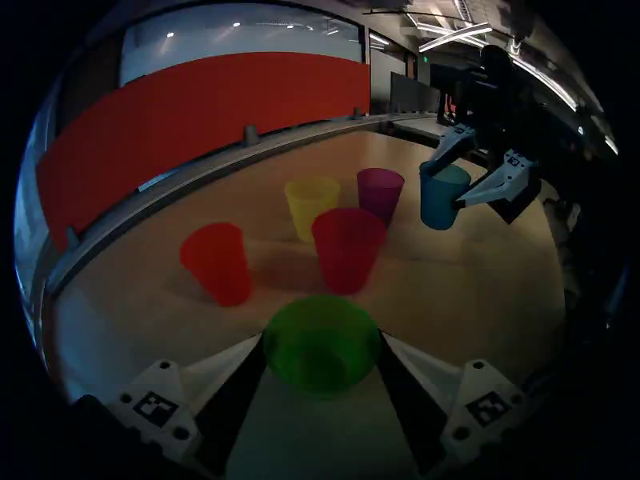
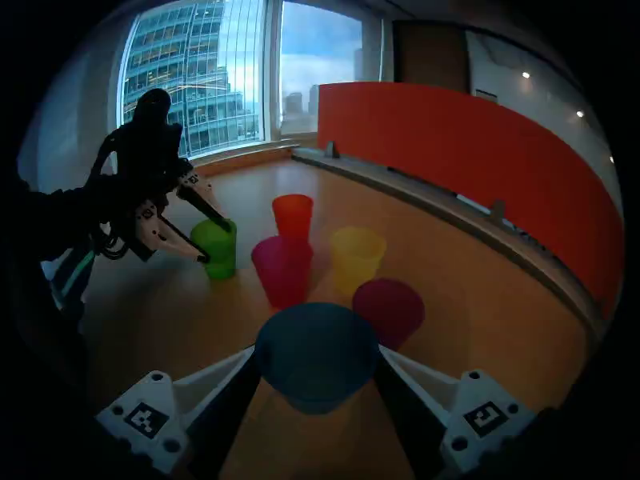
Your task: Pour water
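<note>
In the left gripper view my left gripper (image 1: 320,340) is shut on a green cup (image 1: 322,356), held low over the wooden table (image 1: 480,280). Beyond it stand an orange-red cup (image 1: 218,262), a crimson cup (image 1: 348,248), a yellow cup (image 1: 312,206) and a purple cup (image 1: 379,194). At the far right, my right gripper (image 1: 442,186) holds a blue cup (image 1: 442,200) upright above the table. In the right gripper view the right gripper (image 2: 318,348) is shut on the blue cup (image 2: 318,360); the left gripper (image 2: 216,242) grips the green cup (image 2: 215,250) across the group. Any water inside is not discernible.
A red partition (image 1: 200,112) and a grey ledge (image 1: 240,156) run along the table's far side. Large windows (image 2: 200,80) rise behind the left gripper. A person's dark sleeve (image 2: 56,216) reaches in from the left. Bare tabletop (image 2: 496,320) lies to the right of the cups.
</note>
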A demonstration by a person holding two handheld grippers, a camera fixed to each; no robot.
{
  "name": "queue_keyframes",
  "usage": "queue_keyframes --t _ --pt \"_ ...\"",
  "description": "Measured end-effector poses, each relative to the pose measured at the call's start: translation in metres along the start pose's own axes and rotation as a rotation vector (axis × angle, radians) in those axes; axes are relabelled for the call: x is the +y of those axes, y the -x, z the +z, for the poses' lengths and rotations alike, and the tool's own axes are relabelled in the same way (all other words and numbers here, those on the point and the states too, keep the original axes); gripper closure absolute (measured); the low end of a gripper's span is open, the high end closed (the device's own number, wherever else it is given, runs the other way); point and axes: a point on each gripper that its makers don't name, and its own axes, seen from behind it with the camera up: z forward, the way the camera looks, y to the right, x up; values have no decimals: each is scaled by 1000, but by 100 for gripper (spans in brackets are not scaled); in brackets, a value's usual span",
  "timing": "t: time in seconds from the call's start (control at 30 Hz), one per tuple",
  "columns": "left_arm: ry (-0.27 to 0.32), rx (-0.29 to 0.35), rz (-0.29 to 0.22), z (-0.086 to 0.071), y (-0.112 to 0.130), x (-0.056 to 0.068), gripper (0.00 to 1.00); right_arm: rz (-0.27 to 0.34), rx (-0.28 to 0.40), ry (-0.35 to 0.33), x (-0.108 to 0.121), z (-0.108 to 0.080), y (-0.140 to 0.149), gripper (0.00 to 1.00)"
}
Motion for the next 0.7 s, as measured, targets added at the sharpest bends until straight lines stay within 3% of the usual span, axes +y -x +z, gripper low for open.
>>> queue_keyframes --t 0.53,0.7 --pt "-6 2 -15 -4 8 -2 9 -10 -3 0 -4 1 0 7" --pt "-19 -7 -7 -4 10 -4 4 -9 -3 3 -3 0 1 7"
